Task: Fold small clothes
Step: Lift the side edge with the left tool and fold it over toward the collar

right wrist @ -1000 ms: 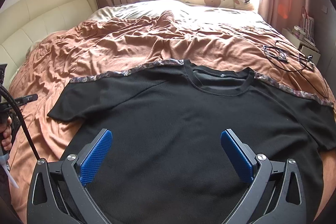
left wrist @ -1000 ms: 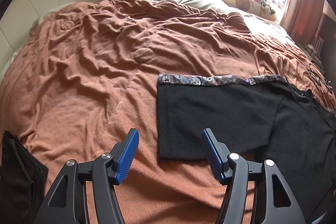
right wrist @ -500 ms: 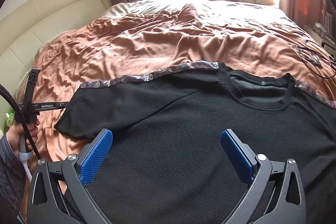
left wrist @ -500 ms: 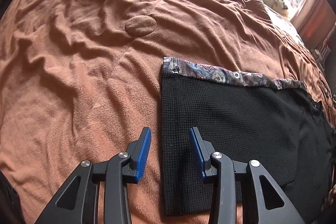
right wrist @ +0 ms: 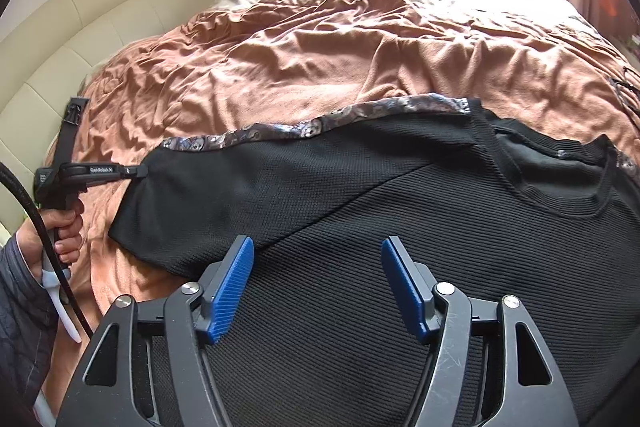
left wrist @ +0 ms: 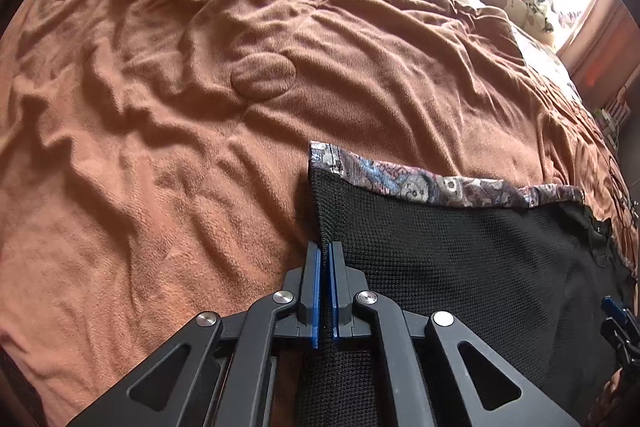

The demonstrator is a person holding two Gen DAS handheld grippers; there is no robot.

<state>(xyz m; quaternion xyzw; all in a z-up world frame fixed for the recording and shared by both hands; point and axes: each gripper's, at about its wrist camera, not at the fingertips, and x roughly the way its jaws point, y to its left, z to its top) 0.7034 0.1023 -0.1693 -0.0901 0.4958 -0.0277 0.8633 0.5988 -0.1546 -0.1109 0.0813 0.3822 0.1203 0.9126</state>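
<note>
Black T-shirt flat on my brown blanket, sleeves stretched sideways, collar toward the window, my left gripper clenched on its sleeve hem, my right gripper half-closing above the chest, nothing pinched, cream headboard at left.

Your stock, by material: black T-shirt, matt waffle-textured knit cloth with a ribbed collar and a patterned woven trim along the shoulder; brown blanket, soft, fuzzy fleece, matt and heavily creased; headboard, cream padded leather-like panels, smooth with a faint sheen; left gripper and right gripper, matt black plastic arms, shiny metal rivets, ridged blue pads.
</note>
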